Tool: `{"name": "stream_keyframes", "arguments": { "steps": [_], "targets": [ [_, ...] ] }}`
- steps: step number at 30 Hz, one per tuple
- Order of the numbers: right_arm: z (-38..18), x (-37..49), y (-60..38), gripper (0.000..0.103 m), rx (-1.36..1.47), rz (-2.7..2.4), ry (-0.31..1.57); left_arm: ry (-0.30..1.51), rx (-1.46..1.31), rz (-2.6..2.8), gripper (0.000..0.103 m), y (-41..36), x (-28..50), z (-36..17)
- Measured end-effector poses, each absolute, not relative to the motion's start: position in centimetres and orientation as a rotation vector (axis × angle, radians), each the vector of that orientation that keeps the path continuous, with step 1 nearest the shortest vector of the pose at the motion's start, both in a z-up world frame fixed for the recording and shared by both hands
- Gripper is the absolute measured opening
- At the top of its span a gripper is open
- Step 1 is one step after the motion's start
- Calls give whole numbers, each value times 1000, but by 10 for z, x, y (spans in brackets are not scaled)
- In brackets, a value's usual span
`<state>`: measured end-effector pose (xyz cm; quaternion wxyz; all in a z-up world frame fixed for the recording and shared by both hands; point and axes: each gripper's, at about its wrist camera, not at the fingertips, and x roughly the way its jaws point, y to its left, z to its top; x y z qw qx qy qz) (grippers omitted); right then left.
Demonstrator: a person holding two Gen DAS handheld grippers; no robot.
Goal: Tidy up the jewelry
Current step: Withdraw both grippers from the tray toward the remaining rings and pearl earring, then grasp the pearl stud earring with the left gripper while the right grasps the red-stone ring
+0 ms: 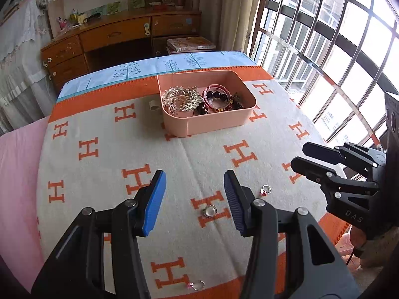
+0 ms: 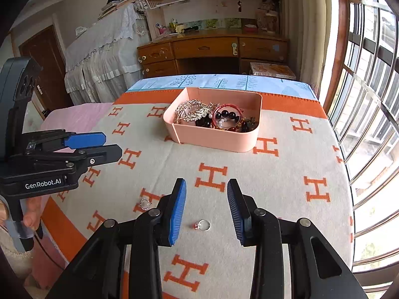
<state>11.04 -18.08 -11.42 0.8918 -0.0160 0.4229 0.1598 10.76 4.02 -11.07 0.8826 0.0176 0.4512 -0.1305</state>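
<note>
Jewelry mostly piled in the pink box already, but three rings left out on the blanket: red-stone ring, round ring, another ring; left gripper and right gripper jaws released, empty.

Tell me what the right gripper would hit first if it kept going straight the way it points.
Likely the silver ring with a red stone lying on the blanket, between the right gripper's open jaws; depth is uncertain.

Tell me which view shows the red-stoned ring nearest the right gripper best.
The right wrist view: the ring lies unobstructed on the blanket between the open jaws. The left wrist view shows it smaller, off to the side.
</note>
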Motion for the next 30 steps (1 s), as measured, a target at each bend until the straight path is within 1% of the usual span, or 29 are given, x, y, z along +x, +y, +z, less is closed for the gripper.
{"name": "stream_keyframes", "arguments": {
  "steps": [6,13,20,21,22,23,25,28,30],
  "targets": [
    [-138,85,-190,35,-12,321,907,948,69,-286,45,28,84,-142],
    [-179,80,-196,35,6,326,973,995,68,-258,45,20,83,-190],
    [-201,82,-202,35,52,336,1043,1004,11,-238,45,26,88,-205],
    [-202,81,-203,37,61,340,1036,1005,8,-237,45,28,89,-205],
    [-202,81,-202,47,62,339,1031,1004,7,-235,45,29,90,-206],
    [-203,80,-201,51,64,347,1029,1000,8,-235,45,29,90,-206],
    [-203,79,-197,65,59,360,1024,995,8,-231,45,29,92,-206],
    [-204,75,-186,75,5,361,1014,983,-13,-239,45,32,92,-205],
    [-205,74,-179,79,-34,355,1009,977,-21,-238,45,34,91,-205]
  ]
}}
